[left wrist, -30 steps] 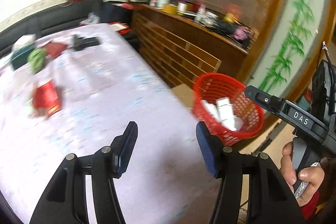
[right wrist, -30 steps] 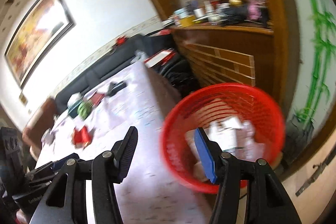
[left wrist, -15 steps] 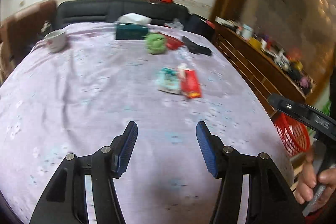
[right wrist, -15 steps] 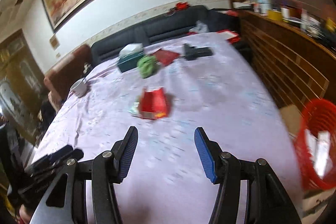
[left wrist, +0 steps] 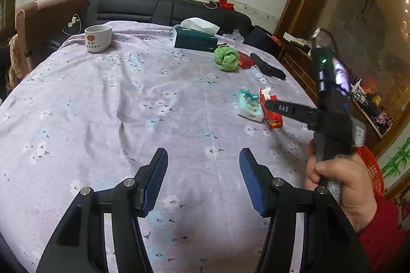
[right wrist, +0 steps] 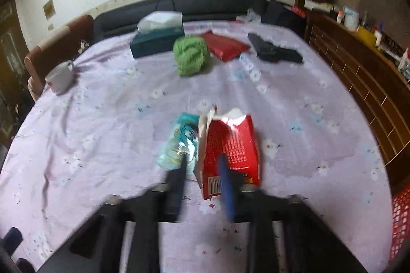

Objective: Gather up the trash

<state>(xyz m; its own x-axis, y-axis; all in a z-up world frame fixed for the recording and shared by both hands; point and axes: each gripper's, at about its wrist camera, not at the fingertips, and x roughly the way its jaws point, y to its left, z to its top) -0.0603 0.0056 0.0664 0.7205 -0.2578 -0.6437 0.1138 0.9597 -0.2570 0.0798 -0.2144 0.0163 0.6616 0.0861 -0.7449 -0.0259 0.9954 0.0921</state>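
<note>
Reaching across a lilac, flower-printed tablecloth [left wrist: 107, 98], the black right gripper [right wrist: 202, 165] has its two blue-padded fingers drawn fairly close together around the near end of a torn red cardboard carton [right wrist: 230, 145], one finger lying over a crumpled teal-and-white plastic wrapper [right wrist: 180, 142] and the other over the carton's red face. Motion blur hides whether the pads actually touch the carton, so a grip cannot be confirmed. Carton and wrapper lie flat and side by side, touching, toward the right-hand part of the table.

From the left wrist view the same red carton [left wrist: 273, 111] and teal wrapper [left wrist: 249, 105] show with the right tool's black finger crossing over them, and the person's right hand [left wrist: 340, 180], in a red sleeve, wrapped around that tool's handle. The left gripper [left wrist: 203, 177] hangs above bare cloth near the table's front edge, its fingers spread wide and holding nothing.

Farther back stand a dark green tissue box [right wrist: 156, 41] with a white tissue sticking out, a bunched green knitted cloth [right wrist: 191, 55], a flat red packet [right wrist: 224, 46] and a black pistol-shaped object [right wrist: 275, 51]. A white ceramic mug [left wrist: 98, 38] sits at the far left corner. A red plastic mesh basket [left wrist: 372, 170] is partly visible off the table's right side, low beside a wooden cabinet. A black sofa [left wrist: 164, 10] runs along the wall behind the table.
</note>
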